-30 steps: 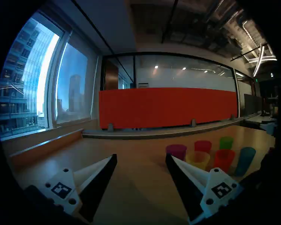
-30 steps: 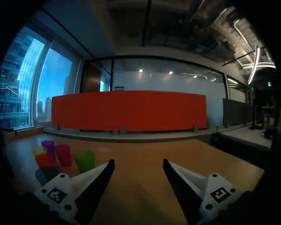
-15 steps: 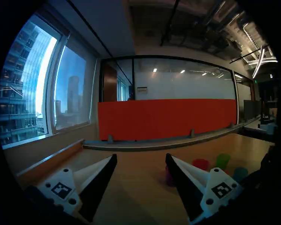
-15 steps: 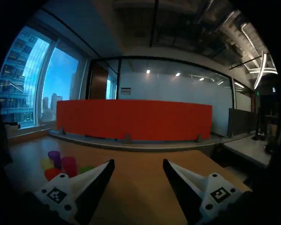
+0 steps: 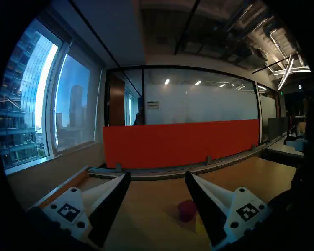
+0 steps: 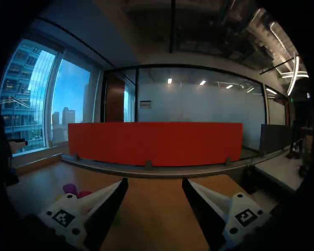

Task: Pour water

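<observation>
In the left gripper view my left gripper (image 5: 157,180) is open, with only the wooden desk (image 5: 157,213) between its fingers. A magenta cup (image 5: 186,210) stands on the desk just left of the right finger, and a sliver of a yellow cup (image 5: 199,225) peeks out beside it. In the right gripper view my right gripper (image 6: 155,185) is open too and holds nothing. A purple cup (image 6: 70,189) and a pink cup (image 6: 84,194) show low at the left, partly hidden behind the left finger.
A red divider panel (image 5: 180,142) runs along the desk's far edge, with a glass wall behind it. Large windows (image 5: 35,113) stand on the left. A second desk (image 6: 278,167) lies to the right.
Both views have tilted upward, so the group of coloured cups has slid down and mostly behind the fingers. Both grippers stay open.
</observation>
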Available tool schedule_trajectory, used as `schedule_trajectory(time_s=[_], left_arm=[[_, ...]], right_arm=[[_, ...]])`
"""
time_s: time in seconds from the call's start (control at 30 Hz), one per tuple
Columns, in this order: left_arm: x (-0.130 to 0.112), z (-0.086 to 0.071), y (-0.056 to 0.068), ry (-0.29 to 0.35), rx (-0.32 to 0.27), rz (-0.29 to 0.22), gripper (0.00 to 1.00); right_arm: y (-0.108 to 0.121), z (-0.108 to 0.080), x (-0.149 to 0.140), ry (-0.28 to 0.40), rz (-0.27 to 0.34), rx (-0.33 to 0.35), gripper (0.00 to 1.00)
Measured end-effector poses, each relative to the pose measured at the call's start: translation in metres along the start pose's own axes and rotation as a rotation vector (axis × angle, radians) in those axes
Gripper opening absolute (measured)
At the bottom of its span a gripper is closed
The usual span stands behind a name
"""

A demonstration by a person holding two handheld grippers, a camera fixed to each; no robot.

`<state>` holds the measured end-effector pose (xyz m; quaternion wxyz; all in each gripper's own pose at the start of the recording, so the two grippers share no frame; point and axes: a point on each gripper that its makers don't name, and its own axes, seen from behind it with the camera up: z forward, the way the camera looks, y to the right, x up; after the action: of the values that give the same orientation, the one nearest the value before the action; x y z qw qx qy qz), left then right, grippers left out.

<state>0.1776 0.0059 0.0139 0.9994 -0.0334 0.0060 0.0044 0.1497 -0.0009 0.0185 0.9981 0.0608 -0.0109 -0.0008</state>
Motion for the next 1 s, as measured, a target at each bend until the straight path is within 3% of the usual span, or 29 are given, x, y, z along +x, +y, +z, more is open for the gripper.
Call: schedule_trajectory(time_s=[0.37, 0.6, 0.8, 1.0], left_arm=[[0.005, 0.0, 0.029, -0.03, -0.117, 0.014, 0.96], [0.019, -0.004, 0.049, -0.017, -0.221, 0.023, 0.96], [0.028, -0.008, 0.061, -0.021, -0.292, 0.006, 0.96], [0.031, -0.013, 0.067, -0.019, -0.338, 0.004, 0.96]], right_arm=[[0.001, -0.002, 0.007, -0.026, 0.008, 0.04, 1.0], [-0.016, -0.009, 0.018, -0.016, -0.01, 0.136, 1.0], [-0.035, -0.018, 0.031, -0.021, -0.012, 0.229, 1.0], [-0.041, -0.021, 0.035, -0.034, -0.02, 0.27, 1.0]])
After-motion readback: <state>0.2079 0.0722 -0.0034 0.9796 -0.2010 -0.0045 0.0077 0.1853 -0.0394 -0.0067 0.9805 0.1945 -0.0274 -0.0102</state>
